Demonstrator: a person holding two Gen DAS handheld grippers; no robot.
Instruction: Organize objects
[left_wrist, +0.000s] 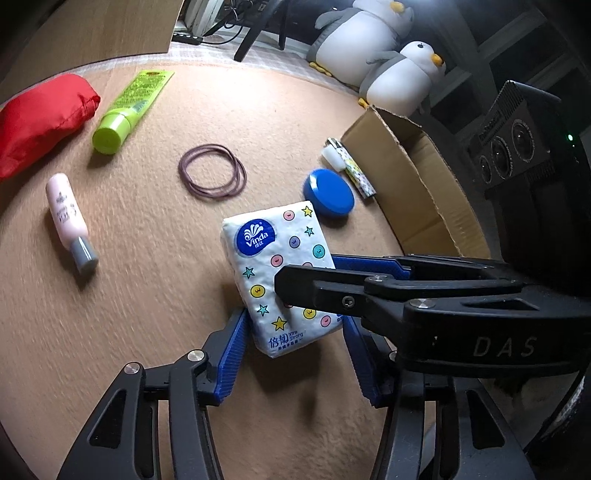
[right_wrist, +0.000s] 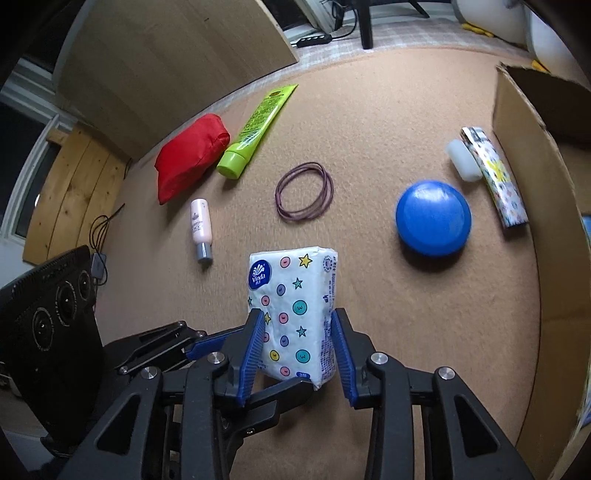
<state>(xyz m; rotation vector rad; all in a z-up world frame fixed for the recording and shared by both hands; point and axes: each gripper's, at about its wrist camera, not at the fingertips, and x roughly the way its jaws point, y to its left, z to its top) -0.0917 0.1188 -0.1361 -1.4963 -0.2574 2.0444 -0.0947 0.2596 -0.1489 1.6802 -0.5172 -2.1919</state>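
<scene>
Two handheld grippers are meeting over a tan carpet w/ a Vinda tissue pack (right_wrist: 293, 314) lifted between them. The right gripper (right_wrist: 297, 350) is bracketing the pack's lower half, its blue pads (right_wrist: 253, 350) touching or nearly touching both long sides; I'd call that a grip, though a thin gap is hard to rule out. The left gripper (left_wrist: 291, 350) is coming in from the other side, its pads either side of the pack's bottom end, approx. in contact; whether it is pressing or just flanking, I cannot tell.

A cardboard box (left_wrist: 417, 173) is standing open to the right, near a blue round tin (left_wrist: 328, 192) and a patterned lighter (left_wrist: 356, 170). Well apart on the left are lying rubber bands (left_wrist: 212, 171), a green tube (left_wrist: 129, 107), a pink bottle (left_wrist: 68, 218) and a red pouch (left_wrist: 37, 118).

Judging the step as a handover or carry to the box: one gripper should be squeezing firmly before the other is letting go, since the soft pack may be sagging or slipping.
</scene>
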